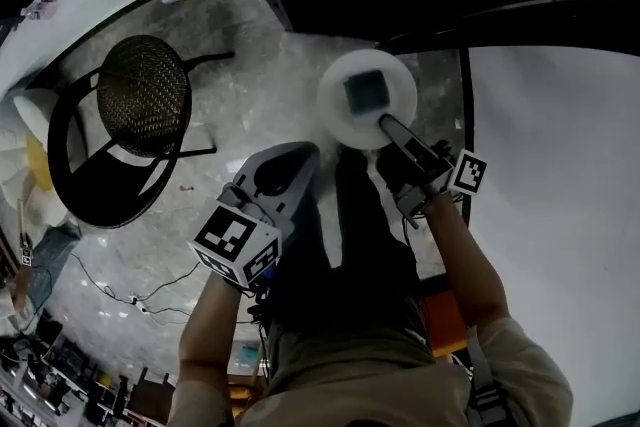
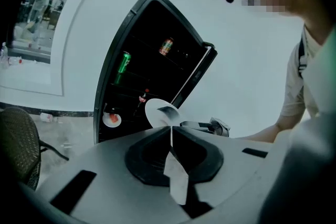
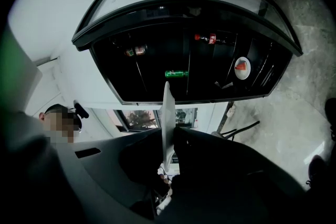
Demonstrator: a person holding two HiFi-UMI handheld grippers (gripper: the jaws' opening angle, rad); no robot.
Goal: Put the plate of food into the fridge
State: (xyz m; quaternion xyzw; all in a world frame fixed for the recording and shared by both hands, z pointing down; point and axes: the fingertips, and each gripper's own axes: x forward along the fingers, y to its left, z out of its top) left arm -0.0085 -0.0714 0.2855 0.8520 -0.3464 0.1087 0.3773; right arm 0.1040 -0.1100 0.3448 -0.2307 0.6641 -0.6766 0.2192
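The left gripper (image 1: 292, 158), jaws together on nothing, hangs low, probably free to manage the door. Just right of it is the round white plate (image 1: 340, 120), level so its dark square block of food (image 1: 365, 93) cannot slide. The right gripper (image 1: 392, 130) is clamped on the plate's near rim and faces the open fridge (image 3: 157, 55). The plate is not yet inside.

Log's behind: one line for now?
right gripper shut on plate | left gripper shut, empty | fridge open | plate not yet inside
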